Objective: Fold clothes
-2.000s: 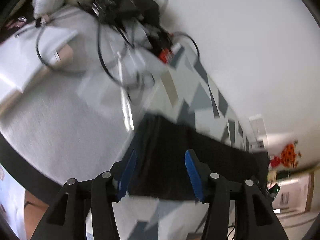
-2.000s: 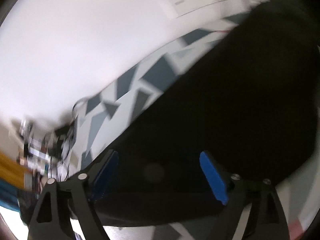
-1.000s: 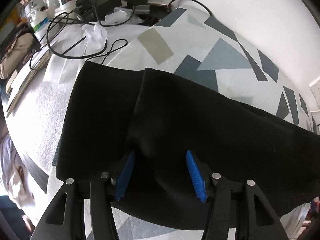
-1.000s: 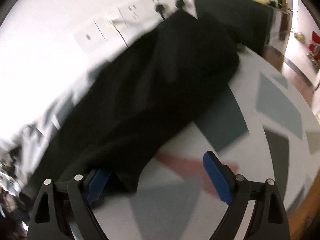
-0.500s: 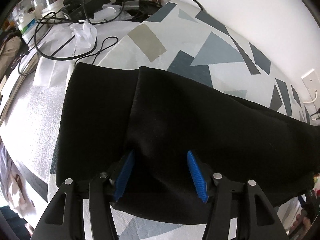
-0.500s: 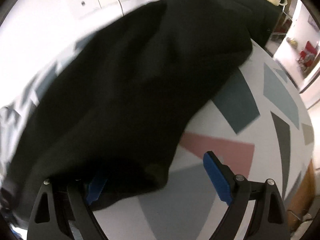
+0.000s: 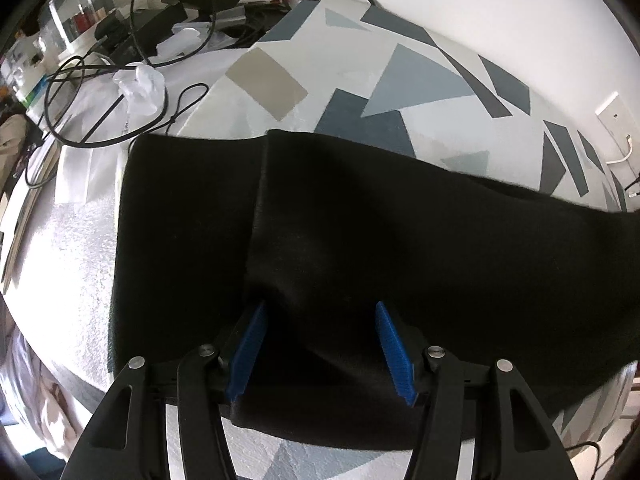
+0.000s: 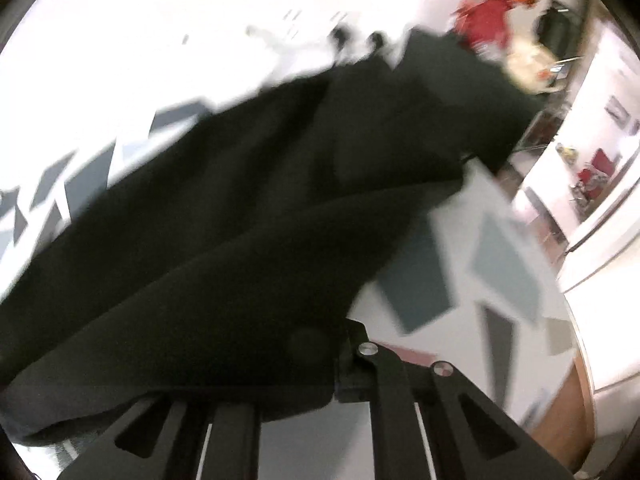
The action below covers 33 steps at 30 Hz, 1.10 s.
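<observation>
On the patterned table (image 7: 264,80), left gripper (image 7: 320,344) gapes over black garment (image 7: 400,240); right gripper's (image 8: 320,364) state hidden.

The left wrist camera sits low behind the left gripper (image 7: 320,344), looking forward and down across the black fabric garment (image 7: 400,240) toward the far edge of the table with the grey geometric-patterned cloth (image 7: 420,76) — cables and clutter fill its far left corner. The right wrist camera, blurred, looks from close behind the right gripper (image 8: 320,360) along the same garment (image 8: 240,220) toward the table's (image 8: 500,264) right edge — the two views share garment and cloth.
</observation>
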Each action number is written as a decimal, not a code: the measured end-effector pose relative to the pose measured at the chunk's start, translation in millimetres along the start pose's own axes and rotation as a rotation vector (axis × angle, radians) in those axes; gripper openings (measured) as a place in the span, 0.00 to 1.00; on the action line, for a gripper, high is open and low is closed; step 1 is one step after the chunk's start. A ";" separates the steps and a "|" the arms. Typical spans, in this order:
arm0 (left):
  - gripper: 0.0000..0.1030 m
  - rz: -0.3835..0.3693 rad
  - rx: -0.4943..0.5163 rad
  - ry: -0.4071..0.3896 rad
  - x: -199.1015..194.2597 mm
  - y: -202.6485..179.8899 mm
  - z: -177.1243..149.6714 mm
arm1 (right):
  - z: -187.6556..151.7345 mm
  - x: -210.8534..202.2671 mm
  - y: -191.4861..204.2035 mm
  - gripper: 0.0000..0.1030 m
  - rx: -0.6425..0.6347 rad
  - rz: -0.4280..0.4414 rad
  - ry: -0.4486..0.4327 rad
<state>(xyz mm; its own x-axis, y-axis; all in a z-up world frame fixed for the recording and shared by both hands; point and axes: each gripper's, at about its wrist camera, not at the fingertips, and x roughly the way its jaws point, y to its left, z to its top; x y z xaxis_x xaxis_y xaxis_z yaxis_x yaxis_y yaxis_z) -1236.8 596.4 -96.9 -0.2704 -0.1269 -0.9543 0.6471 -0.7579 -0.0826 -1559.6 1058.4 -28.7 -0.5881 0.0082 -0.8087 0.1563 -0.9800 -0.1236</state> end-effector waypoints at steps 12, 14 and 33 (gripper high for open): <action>0.54 0.016 0.043 0.016 -0.6 -27.1 -0.1 | -75.4 24.1 -72.1 0.70 0.294 0.259 0.185; 0.54 0.023 0.045 0.020 -0.6 -29.4 -0.1 | -79.4 17.3 -77.9 0.70 0.316 0.297 0.187; 0.60 0.019 0.042 0.036 8.4 -8.2 -7.9 | -36.3 -43.8 -97.1 0.72 0.441 0.207 0.098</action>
<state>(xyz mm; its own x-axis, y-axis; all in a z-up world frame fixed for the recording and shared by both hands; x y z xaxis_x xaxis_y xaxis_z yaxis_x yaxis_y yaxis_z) -1238.7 606.6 -106.5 -0.2318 -0.1192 -0.9654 0.6211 -0.7820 -0.0525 -1520.2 1160.4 -2.1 -0.4994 -0.1973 -0.8436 -0.1010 -0.9538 0.2829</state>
